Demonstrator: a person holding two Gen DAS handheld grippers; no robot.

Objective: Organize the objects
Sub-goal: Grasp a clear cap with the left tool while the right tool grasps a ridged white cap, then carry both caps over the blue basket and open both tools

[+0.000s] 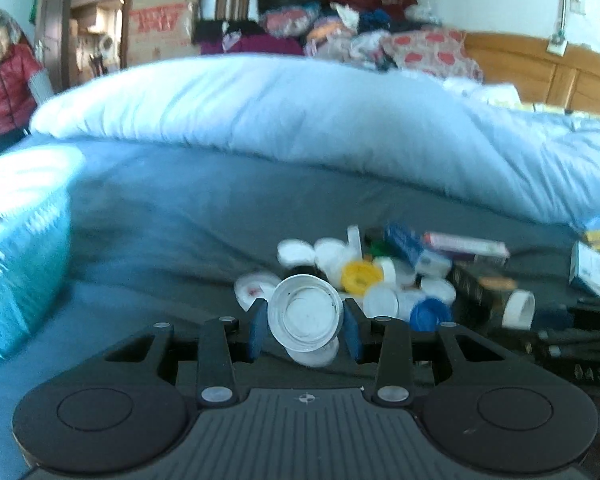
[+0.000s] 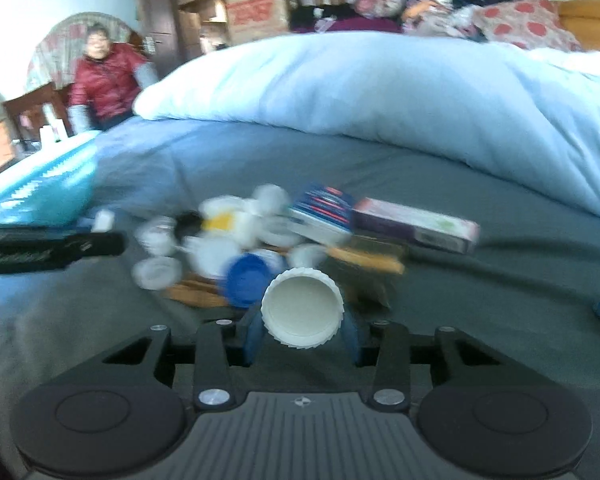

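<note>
Already loaded, both hands: the left gripper [image 1: 306, 314] is clamped on a white cap [image 1: 305, 312] held hollow-side toward its camera, and the right gripper [image 2: 302, 312] is clamped on a ribbed white cap [image 2: 302, 307] the same way, each cap squarely between the blue pads, above the grey bedsheet [image 1: 204, 216]. Teal basket [image 1: 18, 248] lies well off to the left of both; it looms large at the left gripper's side but sits small and far in the right wrist view, so the left hand looks nearer for a drop. Remaining pile of caps [image 1: 360, 276] and small boxes [image 2: 416, 224] sits just ahead of the tongs, apart from the basket.
</note>
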